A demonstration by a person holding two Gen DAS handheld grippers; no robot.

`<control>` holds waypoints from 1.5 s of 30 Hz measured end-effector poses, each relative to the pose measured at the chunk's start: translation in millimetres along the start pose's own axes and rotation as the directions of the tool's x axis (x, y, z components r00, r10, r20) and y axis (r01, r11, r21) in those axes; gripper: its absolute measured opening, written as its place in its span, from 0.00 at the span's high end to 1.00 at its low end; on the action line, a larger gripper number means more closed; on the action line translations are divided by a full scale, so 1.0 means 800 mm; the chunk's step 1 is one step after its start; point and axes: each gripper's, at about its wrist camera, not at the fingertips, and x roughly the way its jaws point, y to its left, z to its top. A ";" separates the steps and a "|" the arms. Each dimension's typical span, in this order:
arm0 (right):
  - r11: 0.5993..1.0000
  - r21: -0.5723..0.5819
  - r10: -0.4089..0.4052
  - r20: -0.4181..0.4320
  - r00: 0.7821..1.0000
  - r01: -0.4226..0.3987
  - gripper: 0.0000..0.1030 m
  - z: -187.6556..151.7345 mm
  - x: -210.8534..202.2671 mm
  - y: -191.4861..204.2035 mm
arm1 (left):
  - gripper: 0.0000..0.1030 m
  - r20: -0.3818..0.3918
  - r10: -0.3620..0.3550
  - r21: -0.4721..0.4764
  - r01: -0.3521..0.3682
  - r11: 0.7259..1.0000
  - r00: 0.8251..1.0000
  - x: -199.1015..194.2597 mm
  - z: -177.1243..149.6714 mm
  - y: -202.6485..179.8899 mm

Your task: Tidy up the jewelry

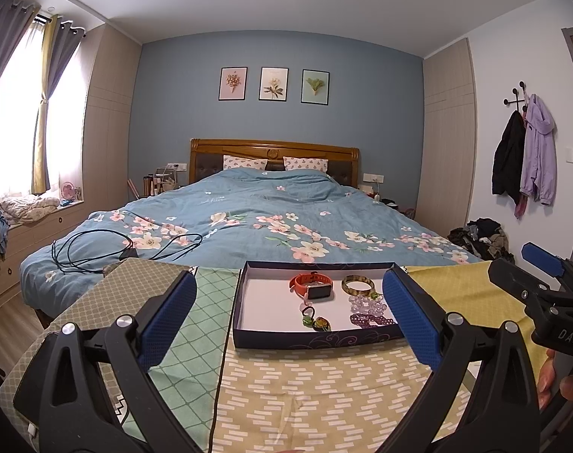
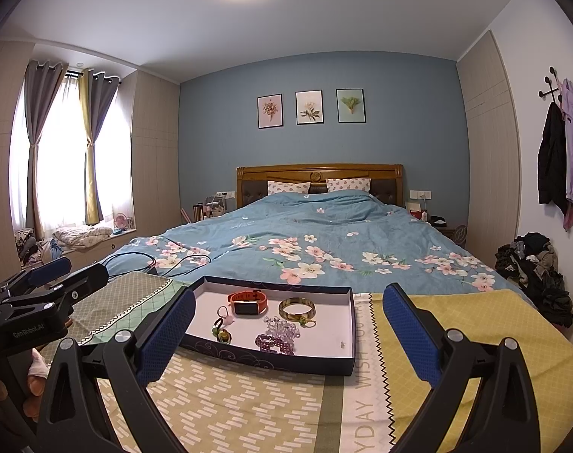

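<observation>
A shallow dark blue tray with a white floor lies on the patterned cloths ahead of both grippers. In it are an orange-strapped watch, a gold-brown bangle, a clear bead bracelet, a purple bead bracelet and a green pendant. My left gripper is open and empty, short of the tray's near wall. The right wrist view shows the tray, watch, bangle and purple beads. My right gripper is open and holds nothing.
Several patterned cloths cover the work surface, yellow at the right. Behind it is a bed with a blue floral duvet and a black cable. A clothes pile lies on the floor at the right.
</observation>
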 end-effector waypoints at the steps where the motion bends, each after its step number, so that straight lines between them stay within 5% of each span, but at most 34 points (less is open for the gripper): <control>1: 1.000 0.001 0.001 0.000 1.000 -0.001 0.07 0.000 0.000 0.001 | 0.06 -0.001 0.000 0.000 0.000 1.000 1.000 0.001 0.000 0.000; 45: 1.000 0.010 0.008 -0.005 1.000 -0.008 0.07 0.000 -0.002 0.009 | 0.06 -0.017 0.018 0.002 -0.018 1.000 1.000 -0.002 0.001 0.004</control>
